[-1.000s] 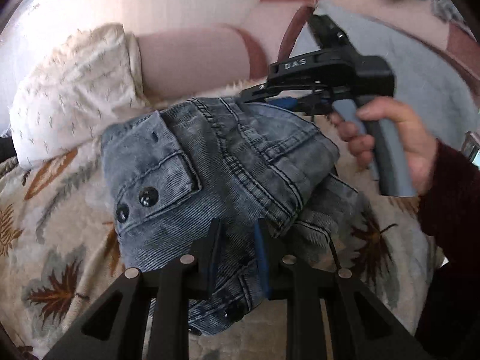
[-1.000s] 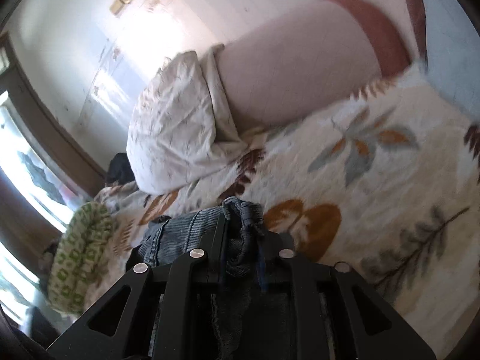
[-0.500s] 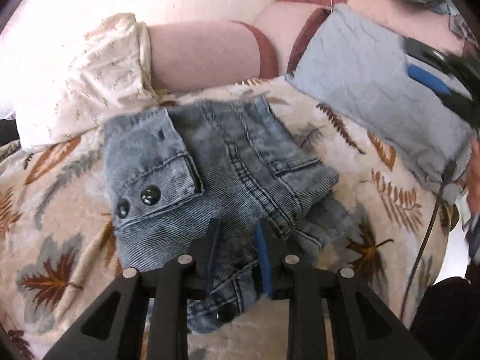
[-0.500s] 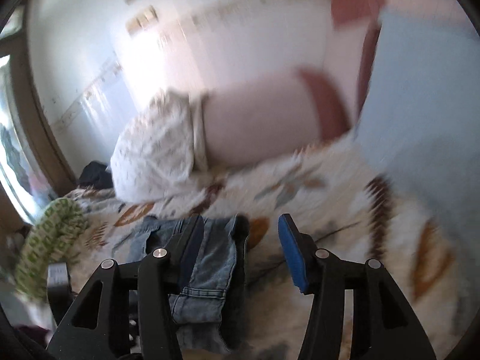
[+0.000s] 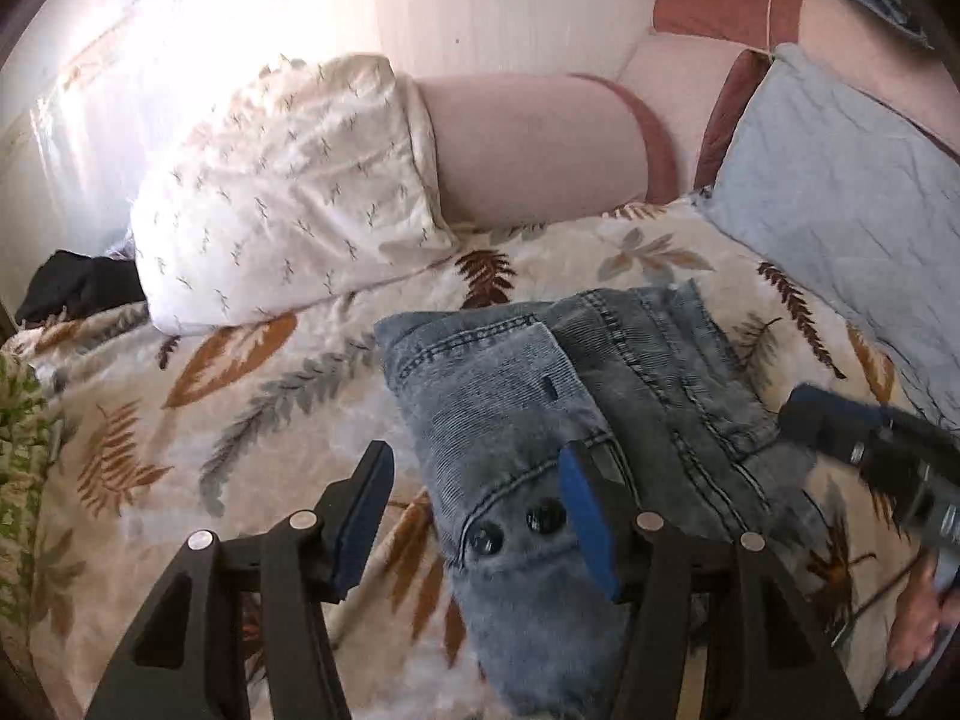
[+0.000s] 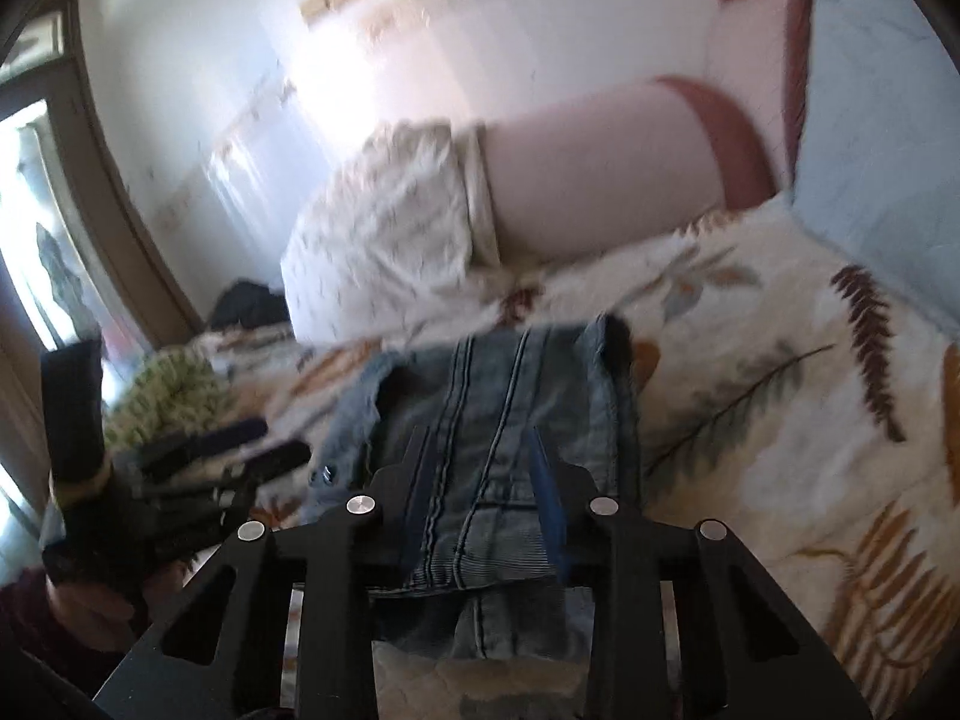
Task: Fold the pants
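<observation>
Blue denim pants (image 5: 570, 414) lie folded in a compact bundle on the leaf-patterned bedspread (image 5: 240, 420). My left gripper (image 5: 474, 480) hovers over their left edge with its jaws opening. One finger is over the bedspread and the other over the denim, and neither pad presses on anything. My right gripper (image 6: 483, 468) is above the pants (image 6: 510, 384) from the near side, with its jaws closing. Denim shows in the gap between the pads, which do not press on it. Each gripper appears blurred in the other's view: the right gripper (image 5: 870, 450) and the left gripper (image 6: 228, 456).
A white patterned pillow (image 5: 288, 192) and a pink bolster (image 5: 540, 144) lie behind the pants. A light-blue cushion (image 5: 840, 192) stands at the right, against the wall. A green patterned cloth (image 5: 18, 450) and a black garment (image 5: 78, 288) sit at the left edge of the bed.
Both grippers have let go of the pants, which now lie folded on the bedspread. The left gripper opened and drew back. The right one opened wide, swung round to the near side and narrowed again.
</observation>
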`<state>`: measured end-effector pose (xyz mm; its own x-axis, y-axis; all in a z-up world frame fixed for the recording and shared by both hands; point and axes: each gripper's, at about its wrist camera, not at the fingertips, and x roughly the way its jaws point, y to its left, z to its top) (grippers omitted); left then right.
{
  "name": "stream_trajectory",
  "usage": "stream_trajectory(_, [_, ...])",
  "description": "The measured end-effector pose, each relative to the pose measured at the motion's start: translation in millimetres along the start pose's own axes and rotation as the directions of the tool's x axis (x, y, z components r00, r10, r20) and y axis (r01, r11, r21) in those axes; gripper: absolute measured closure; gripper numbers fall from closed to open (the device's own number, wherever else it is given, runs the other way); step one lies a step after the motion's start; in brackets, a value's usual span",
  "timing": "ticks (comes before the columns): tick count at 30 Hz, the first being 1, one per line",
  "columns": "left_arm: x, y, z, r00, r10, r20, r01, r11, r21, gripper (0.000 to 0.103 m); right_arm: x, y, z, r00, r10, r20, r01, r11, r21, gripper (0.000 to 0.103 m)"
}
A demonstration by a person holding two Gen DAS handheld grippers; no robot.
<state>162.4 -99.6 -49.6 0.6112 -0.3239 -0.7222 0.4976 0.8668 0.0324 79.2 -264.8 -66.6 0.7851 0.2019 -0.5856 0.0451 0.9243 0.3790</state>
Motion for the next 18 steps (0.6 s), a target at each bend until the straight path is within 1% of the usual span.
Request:
stream_trajectory(3, [14, -1, 0, 1.0, -0.015, -0.016, 0.014, 0.999, -0.037, 0.045, 15, 5, -8, 0.999, -0.019, -0.036, 0.018, 1.0, -0.012, 0.073])
stream_trajectory(5, [19, -4, -2, 1.0, -0.023, -0.02, 0.022, 0.998, -0.054, 0.046, 25, 1, -14, 0.997, -0.044, -0.069, 0.043, 0.999, -0.007, 0.073])
stream_trajectory(8, [26, -9, -5, 1.0, -0.008, -0.028, 0.007, 0.999, -0.039, 0.046, 39, -13, -21, 0.99, -0.045, -0.134, 0.052, 0.997, 0.051, 0.073])
stream_trajectory(11, [33, -15, -6, 0.999, 0.015, -0.032, -0.015, 1.0, -0.018, 0.046, 40, -19, -23, 0.988, -0.037, -0.152, 0.05, 0.995, 0.083, 0.072])
stream_trajectory(14, [39, -21, -6, 0.998, 0.05, -0.046, -0.05, 0.999, 0.006, 0.045, 47, -25, -26, 0.981, -0.038, -0.19, 0.058, 0.993, 0.106, 0.072])
stream_trajectory(18, [44, -29, -9, 0.994, 0.1, -0.041, -0.099, 0.995, 0.034, 0.045, 58, -31, -27, 0.974, -0.031, -0.223, 0.064, 0.988, 0.141, 0.072])
